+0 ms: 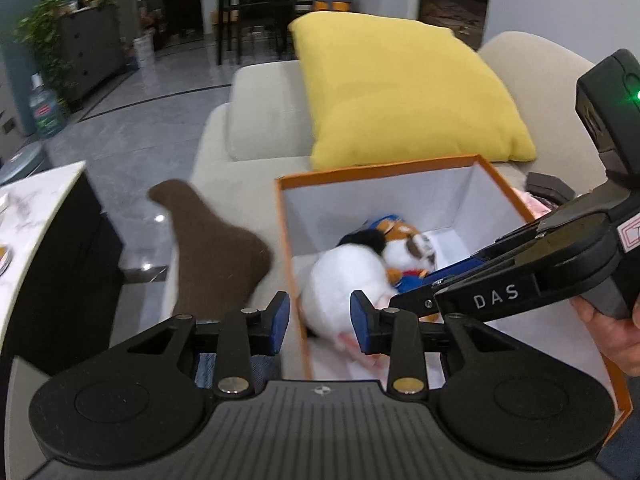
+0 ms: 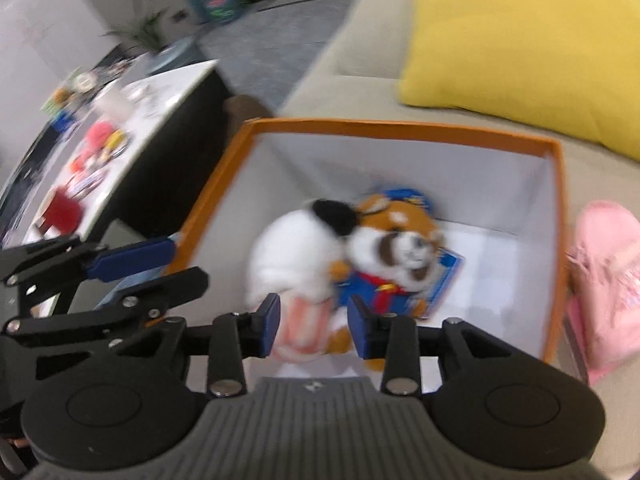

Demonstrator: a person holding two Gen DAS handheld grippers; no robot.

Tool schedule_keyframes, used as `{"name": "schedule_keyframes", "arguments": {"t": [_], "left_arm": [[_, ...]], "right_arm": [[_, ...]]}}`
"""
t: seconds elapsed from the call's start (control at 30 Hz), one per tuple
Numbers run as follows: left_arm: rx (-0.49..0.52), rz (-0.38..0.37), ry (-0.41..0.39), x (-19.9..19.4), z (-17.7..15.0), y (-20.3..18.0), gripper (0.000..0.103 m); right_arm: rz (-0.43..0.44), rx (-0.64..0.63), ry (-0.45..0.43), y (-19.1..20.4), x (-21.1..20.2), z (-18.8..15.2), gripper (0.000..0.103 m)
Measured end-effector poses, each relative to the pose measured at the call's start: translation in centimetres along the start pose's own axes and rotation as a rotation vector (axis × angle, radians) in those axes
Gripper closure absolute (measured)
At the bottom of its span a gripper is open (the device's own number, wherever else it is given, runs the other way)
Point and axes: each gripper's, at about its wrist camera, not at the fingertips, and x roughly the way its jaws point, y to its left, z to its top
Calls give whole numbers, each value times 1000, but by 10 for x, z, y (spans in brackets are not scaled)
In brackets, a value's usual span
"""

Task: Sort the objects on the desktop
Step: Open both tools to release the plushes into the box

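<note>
**Both grippers over the orange box, nothing in either one**

So the white plush (image 2: 296,256) is lying down in the orange box (image 2: 400,126), pressed right up against the brown-and-white plush dog (image 2: 400,240) in the blue cap and outfit. White one's on the left side of the box floor from my right camera, dog's to its right, and they're touching. There's a black fuzzy bit on the white plush right where the two meet. Picture's pretty blurry, so I can't make out more detail on either toy.

My right gripper (image 2: 314,328) has its jaws spread wide with nothing between them. It hangs above the box, and in its own view the pinkish lower end of the white plush shows in the gap between the blue pads (image 2: 270,326), but lower down, not pinched.

My left gripper (image 1: 320,320) is also spread wide and holding nothing. It sits over the box's left wall, one pad on each side of that edge in view, with the white plush just past the right pad.

Box sits on a beige sofa (image 1: 256,120). A brown sock (image 1: 212,248) lies on the cushion just left of the box, a yellow pillow (image 1: 404,88) is behind it, and something pink (image 2: 608,276) is up against its right side. Marble-top table (image 2: 160,92) with small clutter off to the left.
</note>
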Motion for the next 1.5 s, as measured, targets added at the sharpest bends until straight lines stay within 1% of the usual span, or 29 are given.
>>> {"name": "schedule_keyframes", "arguments": {"t": [0.03,0.1,0.2,0.27,0.33,0.37,0.43,0.5,0.57,0.67,0.73,0.83,0.87,1.0,1.07,1.1,1.23,1.27,1.33,1.43,1.5], "left_arm": [[-18,-12,9,-2,-3,3,64],[-58,-26,35,-3,-9,11,64],[-84,-12,64,3,-19,19,64],[-97,-30,79,6,-24,21,64],[-109,-56,90,11,-28,22,65],[-114,-65,93,12,-30,23,66],[-122,-86,95,14,-33,23,77],[-121,-118,100,16,-35,22,84],[-83,-99,94,14,-36,18,86],[-59,-92,91,12,-38,14,86],[-57,-85,93,12,-39,14,87],[-69,-97,94,11,-40,16,87],[-67,-95,94,10,-40,16,87],[-80,-93,97,10,-38,17,87],[-87,-95,97,10,-38,17,87],[-90,-96,97,10,-38,17,87],[-88,-94,96,10,-38,17,87],[-85,-92,96,10,-38,16,87],[-81,-89,96,9,-38,15,87],[-84,-91,96,10,-38,16,87],[-85,-96,97,10,-38,17,87]], "right_arm": [[-5,-22,8,5,4,0,64],[-24,-25,30,7,15,1,64],[-10,47,68,-2,35,3,64],[23,107,79,-8,42,4,62],[29,136,87,-9,48,4,57],[31,145,93,-8,52,4,56],[22,163,87,-5,57,2,57],[-9,158,59,4,57,1,60],[-59,133,30,16,57,1,61],[-151,42,-24,33,61,6,62],[-176,3,-30,35,66,11,62],[-168,-9,-12,33,67,15,60],[-158,-13,-8,30,64,14,58],[-122,-34,-29,26,41,11,58],[-128,-57,-39,26,29,10,57],[-147,-65,-38,24,24,8,56],[-280,-63,-30,12,17,9,56],[-301,-60,-26,8,16,8,56],[-306,-33,2,-2,18,10,55],[-283,16,64,-12,33,10,49],[-298,27,80,-13,42,8,47]]}}
